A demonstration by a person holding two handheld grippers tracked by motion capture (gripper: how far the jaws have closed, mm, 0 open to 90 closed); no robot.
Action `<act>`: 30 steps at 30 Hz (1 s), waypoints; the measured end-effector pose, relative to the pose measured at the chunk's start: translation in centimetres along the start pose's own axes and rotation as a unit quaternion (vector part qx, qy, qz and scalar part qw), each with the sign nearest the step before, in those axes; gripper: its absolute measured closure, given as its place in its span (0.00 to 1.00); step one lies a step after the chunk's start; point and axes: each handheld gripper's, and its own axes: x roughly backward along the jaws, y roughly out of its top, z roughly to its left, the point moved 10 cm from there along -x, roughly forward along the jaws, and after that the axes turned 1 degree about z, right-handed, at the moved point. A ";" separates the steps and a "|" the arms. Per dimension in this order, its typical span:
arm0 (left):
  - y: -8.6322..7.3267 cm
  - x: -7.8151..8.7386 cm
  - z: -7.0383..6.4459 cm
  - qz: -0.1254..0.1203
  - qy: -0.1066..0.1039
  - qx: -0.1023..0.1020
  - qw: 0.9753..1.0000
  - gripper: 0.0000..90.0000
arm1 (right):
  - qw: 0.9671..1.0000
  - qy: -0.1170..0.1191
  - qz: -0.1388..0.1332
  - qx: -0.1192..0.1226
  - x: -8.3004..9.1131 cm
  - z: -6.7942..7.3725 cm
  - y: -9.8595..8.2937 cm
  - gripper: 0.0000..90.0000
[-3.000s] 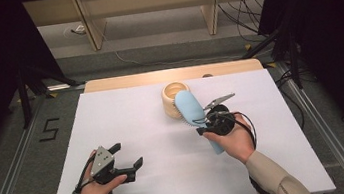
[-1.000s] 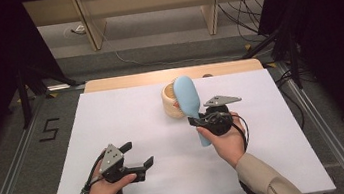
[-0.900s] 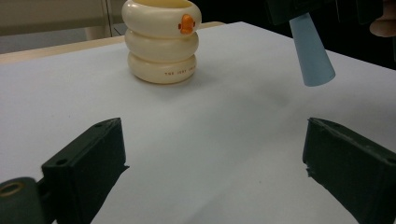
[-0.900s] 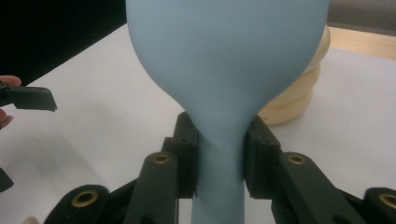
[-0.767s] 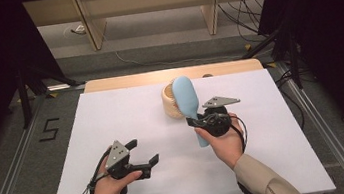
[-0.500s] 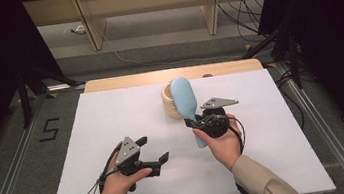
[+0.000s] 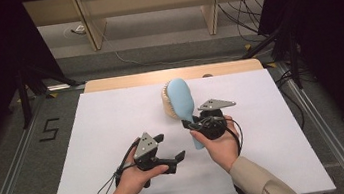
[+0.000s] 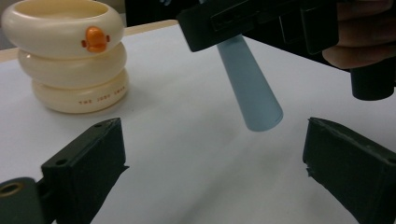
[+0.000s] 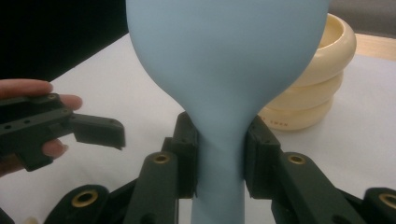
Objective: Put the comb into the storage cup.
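**Q:** High view question: what's your right tool (image 7: 189,123) actually holding?

**Me:** It's a pale blue brush (image 7: 181,99), smooth matte plastic, with a broad oval head that narrows into a round tapered handle. My right tool's jaws are clamped on the neck, one pad on each side. The head sticks up and away from me, and the handle end (image 8: 258,109) hangs free above the table (image 7: 104,136).

**Q:** And the left one?

**Me:** My left tool (image 7: 174,158) has its jaws spread wide with nothing between them, just beside the handle end and low over the white table.

**Q:** Anything crowding you?

**Me:** Just the cream holder (image 8: 70,56) behind the brush head. It's glossy, three stacked rounded rings with a little orange duck face, standing near the table's far wooden edge (image 7: 122,81). Plenty of bare white table left and right.
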 end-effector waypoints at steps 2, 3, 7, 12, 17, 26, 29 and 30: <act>0.0 -0.4 -0.3 0.002 -0.003 -0.001 1.000 0.06 | 1.000 0.001 0.001 -0.001 -0.1 0.2 0.0 0.78; 0.0 -0.7 -0.4 0.003 -0.005 -0.001 1.000 0.06 | 1.000 0.002 -0.001 0.000 -0.1 0.2 0.0 0.78; 0.0 -1.3 -0.6 0.006 -0.008 -0.001 1.000 0.06 | 1.000 0.005 -0.001 0.001 -0.2 0.6 0.0 0.78; -0.2 -1.9 -0.8 0.009 -0.011 0.001 1.000 0.07 | 1.000 0.007 -0.003 0.004 -0.3 0.9 0.0 0.78; -0.4 -2.6 -1.0 0.011 -0.016 0.010 1.000 0.09 | 1.000 0.008 -0.002 0.005 -0.4 1.3 0.0 0.78; -0.3 -3.4 -1.5 0.007 -0.023 0.018 1.000 0.17 | 1.000 0.012 -0.002 0.009 -0.5 1.7 -0.1 0.78; -0.3 -3.6 -1.7 0.006 -0.027 0.021 0.999 0.18 | 1.000 0.012 -0.002 0.010 -0.6 1.8 -0.1 0.78; -0.3 -3.7 -1.8 0.006 -0.029 0.024 0.999 0.19 | 1.000 0.012 -0.001 0.010 -0.6 1.8 -0.1 0.78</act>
